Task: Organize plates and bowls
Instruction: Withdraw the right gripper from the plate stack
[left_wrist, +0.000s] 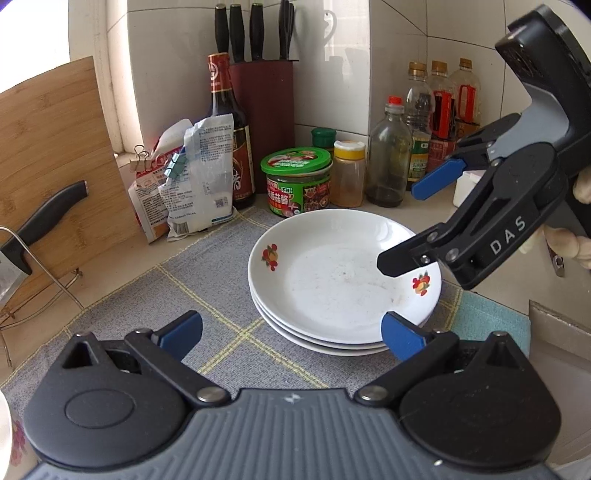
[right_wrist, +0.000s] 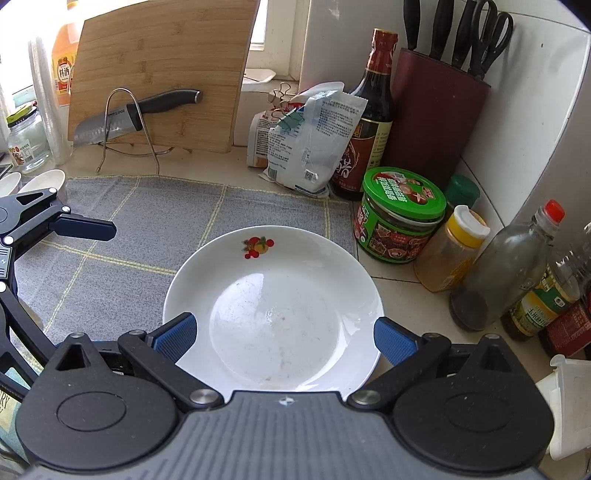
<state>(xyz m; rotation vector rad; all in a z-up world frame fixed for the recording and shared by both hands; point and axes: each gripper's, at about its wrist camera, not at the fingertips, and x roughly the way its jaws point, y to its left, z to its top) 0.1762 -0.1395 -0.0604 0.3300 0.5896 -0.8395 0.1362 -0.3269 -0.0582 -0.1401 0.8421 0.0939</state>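
While both jaws gape, left hand-held gripper (left_wrist: 291, 334) and right hand-held gripper (right_wrist: 284, 338) hover over stacked white fruit-print ceramic plates (left_wrist: 332, 284), centre frame.

Both pictures are bright with soft daylight. The light comes from a window (left_wrist: 55, 29) at the back left, and it is so white there that nothing shows through it. The top plate (right_wrist: 273, 310) shines with pale glare in its middle. Shadows on the gray cloth (left_wrist: 155, 295) are faint and soft. Straight things bend near the edges, like the cutting board (right_wrist: 162, 70). The 4 corners are dark. Most things look sharp.
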